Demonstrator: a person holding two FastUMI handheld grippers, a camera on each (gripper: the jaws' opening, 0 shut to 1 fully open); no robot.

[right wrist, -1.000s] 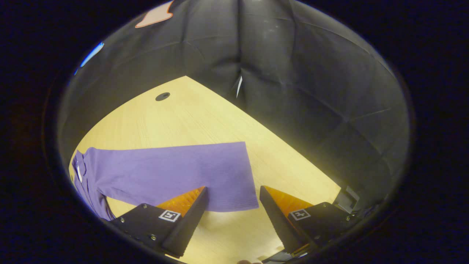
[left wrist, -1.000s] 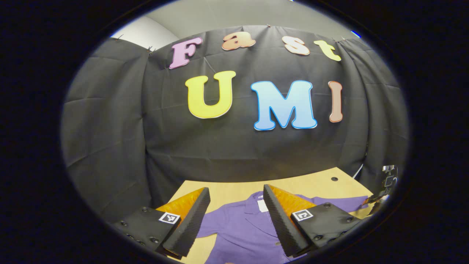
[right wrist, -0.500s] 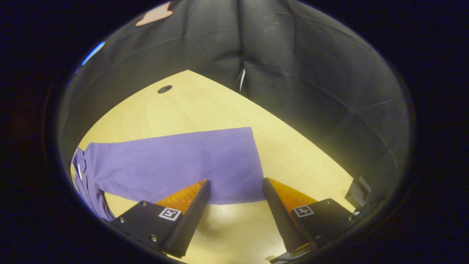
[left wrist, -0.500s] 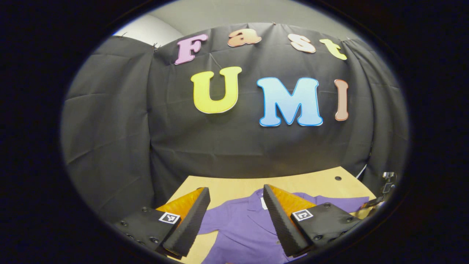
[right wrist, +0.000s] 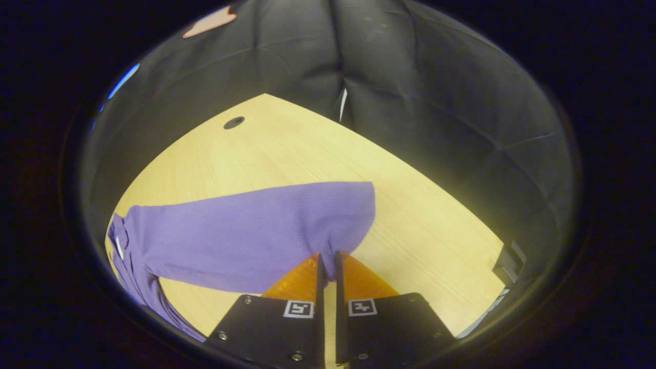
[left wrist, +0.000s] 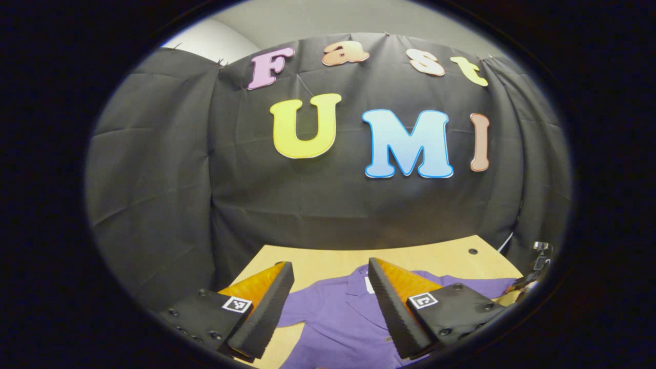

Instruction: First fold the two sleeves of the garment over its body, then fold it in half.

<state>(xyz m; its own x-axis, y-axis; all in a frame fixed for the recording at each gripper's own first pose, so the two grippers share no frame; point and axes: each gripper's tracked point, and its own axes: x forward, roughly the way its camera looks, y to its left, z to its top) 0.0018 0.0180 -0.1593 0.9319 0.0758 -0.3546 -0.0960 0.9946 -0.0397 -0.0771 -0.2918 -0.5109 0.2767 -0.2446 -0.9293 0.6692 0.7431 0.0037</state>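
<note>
The purple knit shirt (left wrist: 338, 323) lay flat on the pale wood-grain table (left wrist: 328, 259), collar toward the black cloth wall (left wrist: 154, 195). The left gripper (left wrist: 328, 297) hung above it, its ridged wedge fingers spread wide apart. In the right gripper view the right gripper (right wrist: 327, 256) had its fingers pinched together on the ribbed cuff of the sleeve (right wrist: 246, 236), which stretched across the table (right wrist: 287, 148) and bunched slightly at the pinch.
</note>
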